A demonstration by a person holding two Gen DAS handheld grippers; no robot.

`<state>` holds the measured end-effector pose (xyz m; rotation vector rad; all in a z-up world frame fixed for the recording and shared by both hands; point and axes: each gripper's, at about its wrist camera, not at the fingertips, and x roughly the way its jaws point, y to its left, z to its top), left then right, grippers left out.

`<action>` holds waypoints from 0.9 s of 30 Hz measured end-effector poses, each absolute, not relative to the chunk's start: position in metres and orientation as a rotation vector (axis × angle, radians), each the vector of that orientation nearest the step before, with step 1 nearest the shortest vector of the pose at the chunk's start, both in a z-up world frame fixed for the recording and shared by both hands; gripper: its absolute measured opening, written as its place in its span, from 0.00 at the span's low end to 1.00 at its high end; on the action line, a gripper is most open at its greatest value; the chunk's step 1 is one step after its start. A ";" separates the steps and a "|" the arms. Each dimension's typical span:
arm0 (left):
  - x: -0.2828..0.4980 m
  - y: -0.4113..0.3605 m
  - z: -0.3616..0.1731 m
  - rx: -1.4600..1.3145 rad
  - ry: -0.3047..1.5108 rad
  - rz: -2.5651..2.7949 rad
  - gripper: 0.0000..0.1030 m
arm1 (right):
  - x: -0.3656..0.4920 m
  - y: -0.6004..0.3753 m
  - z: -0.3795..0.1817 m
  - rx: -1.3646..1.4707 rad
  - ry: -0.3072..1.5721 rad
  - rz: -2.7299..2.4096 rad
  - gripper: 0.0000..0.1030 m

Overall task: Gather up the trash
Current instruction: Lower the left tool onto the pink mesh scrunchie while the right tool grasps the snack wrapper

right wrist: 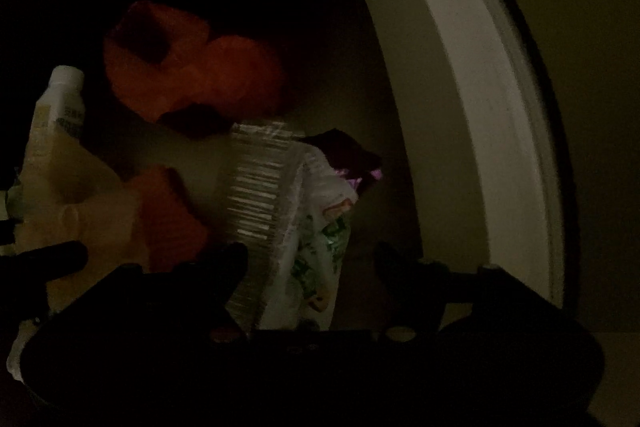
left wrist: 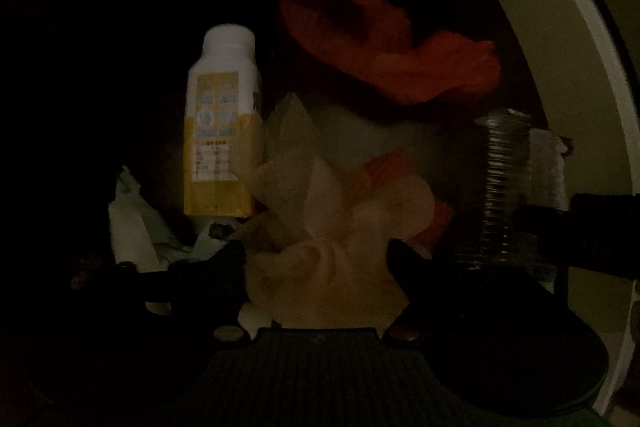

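Note:
Both views are very dark and look down into a trash bin. In the left wrist view my left gripper (left wrist: 316,259) is open, its jaws either side of a pale orange crumpled paper (left wrist: 340,227). A white and yellow bottle (left wrist: 222,131) stands to the left, and a red crumpled paper (left wrist: 384,39) lies behind. In the right wrist view my right gripper (right wrist: 308,259) is open around a ribbed clear plastic cup (right wrist: 260,195) and a white and green wrapper (right wrist: 320,247). The red paper (right wrist: 192,75) and the bottle (right wrist: 52,123) show to the left there.
The bin's pale curved rim (left wrist: 580,47) runs down the right side, and it also shows in the right wrist view (right wrist: 480,67). White crumpled paper (left wrist: 132,227) lies at the lower left. The clear cup (left wrist: 504,187) sits at the right. A dark wrapper (right wrist: 344,151) lies behind the cup.

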<state>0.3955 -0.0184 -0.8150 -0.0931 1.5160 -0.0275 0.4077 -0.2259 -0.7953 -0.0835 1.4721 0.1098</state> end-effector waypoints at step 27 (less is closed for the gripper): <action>0.369 -0.012 -0.662 -0.167 1.396 0.012 0.21 | 0.360 -0.228 -0.625 0.002 1.366 0.164 0.05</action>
